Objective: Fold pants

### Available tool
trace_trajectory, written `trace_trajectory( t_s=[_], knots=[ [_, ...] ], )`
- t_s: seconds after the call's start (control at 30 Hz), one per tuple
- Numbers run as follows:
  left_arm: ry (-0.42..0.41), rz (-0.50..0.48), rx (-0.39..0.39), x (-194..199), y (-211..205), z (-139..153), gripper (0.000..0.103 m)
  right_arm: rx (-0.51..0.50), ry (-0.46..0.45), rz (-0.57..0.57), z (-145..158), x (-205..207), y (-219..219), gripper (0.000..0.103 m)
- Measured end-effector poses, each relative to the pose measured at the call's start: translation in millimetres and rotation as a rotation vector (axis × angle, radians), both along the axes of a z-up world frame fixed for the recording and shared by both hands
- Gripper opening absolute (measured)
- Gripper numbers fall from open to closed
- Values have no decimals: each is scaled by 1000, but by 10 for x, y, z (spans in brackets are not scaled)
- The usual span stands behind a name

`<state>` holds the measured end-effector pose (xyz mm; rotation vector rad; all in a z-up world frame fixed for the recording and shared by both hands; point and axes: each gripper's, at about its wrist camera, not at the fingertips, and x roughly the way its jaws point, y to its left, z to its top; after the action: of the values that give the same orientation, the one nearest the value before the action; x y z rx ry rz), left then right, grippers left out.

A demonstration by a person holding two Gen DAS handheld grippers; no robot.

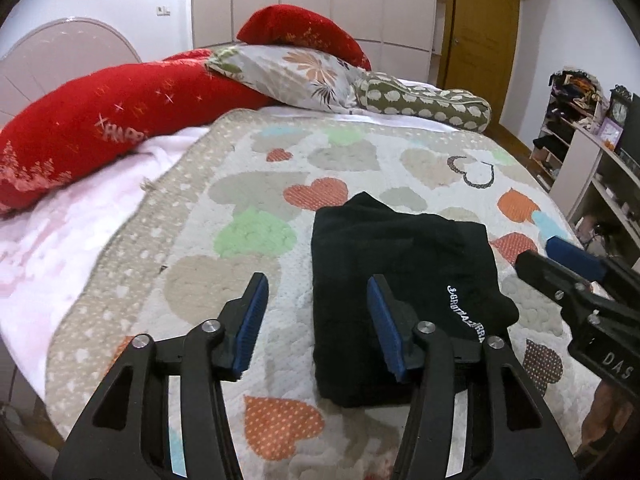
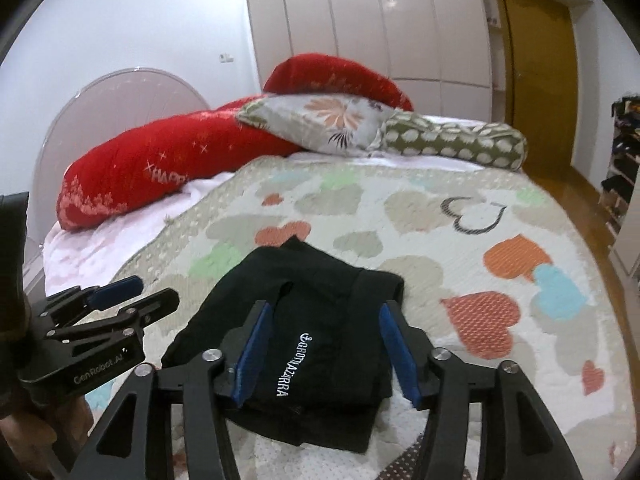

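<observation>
Black cotton pants (image 2: pixel 316 332), folded into a compact bundle, lie on the heart-patterned quilt (image 1: pixel 248 200) beneath the right gripper (image 2: pixel 326 354) and just right of the left gripper (image 1: pixel 318 324). Both stand apart, empty. Folding looks finished; next likely only smoothing.

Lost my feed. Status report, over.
Left claw open, right claw open, both empty. Black pants folded on heart quilt. Nothing in the way.

Both wrist views look forward and slightly down across the heart-patterned quilt (image 1: pixel 248 200) toward the headboard (image 2: pixel 132 96) and wardrobe (image 2: pixel 360 20). The left wrist view sits close above the folded black pants (image 1: pixel 400 264), left of them; the right wrist view hovers directly over the pants, equally near, and each catches the other gripper at its edge
</observation>
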<state>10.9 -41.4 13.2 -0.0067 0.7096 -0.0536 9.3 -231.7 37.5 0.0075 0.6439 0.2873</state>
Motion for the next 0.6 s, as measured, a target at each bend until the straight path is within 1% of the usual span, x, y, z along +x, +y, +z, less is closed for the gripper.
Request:
trace_trajectory(
  t_s=[0.03,0.13,0.23,0.6],
  knots=[
    [-7,1,-5,-31,3,22,57,2,-6,-2,23,-19,-4,61],
    [-22,4,-10,-111,5,80,57,22,-23,4,106,-93,-16,62],
    [-31,3,-11,-167,-9,126,57,22,-31,6,143,-139,-5,65],
    [-62,16,3,-325,-18,236,57,31,-24,27,158,-231,52,66]
  ],
)
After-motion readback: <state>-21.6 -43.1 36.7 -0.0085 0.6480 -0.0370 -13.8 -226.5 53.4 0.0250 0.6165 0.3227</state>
